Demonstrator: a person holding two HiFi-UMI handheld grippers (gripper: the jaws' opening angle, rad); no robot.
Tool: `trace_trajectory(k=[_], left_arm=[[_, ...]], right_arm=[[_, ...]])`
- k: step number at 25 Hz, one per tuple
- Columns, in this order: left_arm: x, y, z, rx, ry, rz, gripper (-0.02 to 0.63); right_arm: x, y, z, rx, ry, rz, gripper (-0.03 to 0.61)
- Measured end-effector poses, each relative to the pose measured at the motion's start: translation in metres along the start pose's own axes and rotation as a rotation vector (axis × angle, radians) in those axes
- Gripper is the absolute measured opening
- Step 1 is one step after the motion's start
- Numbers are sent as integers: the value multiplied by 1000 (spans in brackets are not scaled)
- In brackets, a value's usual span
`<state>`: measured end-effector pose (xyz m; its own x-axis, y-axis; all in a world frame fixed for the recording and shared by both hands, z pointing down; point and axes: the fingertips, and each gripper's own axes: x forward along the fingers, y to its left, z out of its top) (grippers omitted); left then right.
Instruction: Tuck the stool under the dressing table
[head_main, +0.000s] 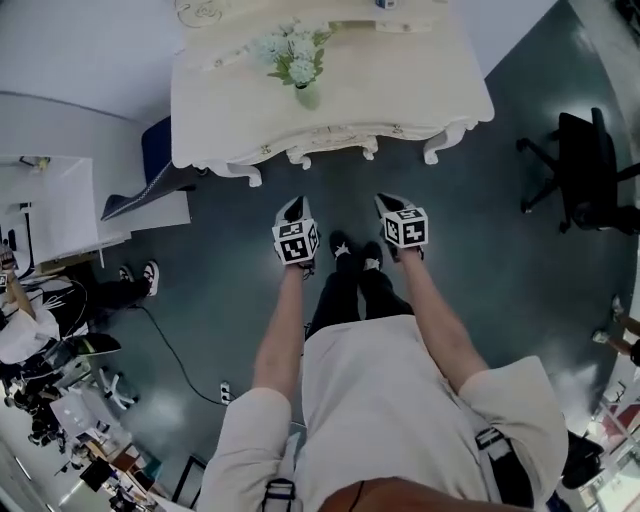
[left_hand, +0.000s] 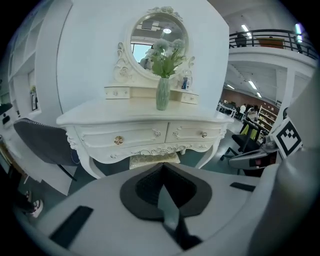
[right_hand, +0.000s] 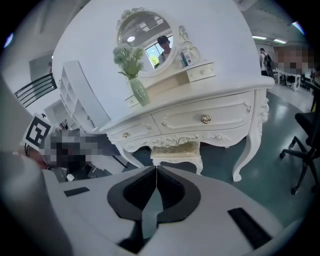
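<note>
Across the dark green floor (head_main: 480, 250) the small cream padded stool (right_hand: 176, 151) sits under the white carved dressing table (head_main: 400, 90), left tongs (left_hand: 161, 167) and right tongs (right_hand: 156, 170) shut and empty, so nothing more seems to need pushing.

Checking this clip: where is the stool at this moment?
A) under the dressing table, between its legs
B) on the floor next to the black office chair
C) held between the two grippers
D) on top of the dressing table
A: the right gripper view shows the stool standing on the floor beneath the drawers of the dressing table, between its front legs.
</note>
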<state>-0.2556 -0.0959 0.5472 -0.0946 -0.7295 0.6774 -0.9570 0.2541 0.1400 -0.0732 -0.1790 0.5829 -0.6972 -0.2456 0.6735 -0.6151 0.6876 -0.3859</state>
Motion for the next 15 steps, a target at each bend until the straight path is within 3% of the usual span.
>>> trace_trajectory(k=[5,10,15], left_arm=[[-44,-21,-7,14,2,-15,15],[-76,-22,3,-51,-38,9,15],[-103,-24,9,-50,-74,14,15]], right_arm=[[-34,23,10,44,-35,53,44],[-61,36,26,-36,-44,59,44],[-83,47,28,-70,-52,75,44]])
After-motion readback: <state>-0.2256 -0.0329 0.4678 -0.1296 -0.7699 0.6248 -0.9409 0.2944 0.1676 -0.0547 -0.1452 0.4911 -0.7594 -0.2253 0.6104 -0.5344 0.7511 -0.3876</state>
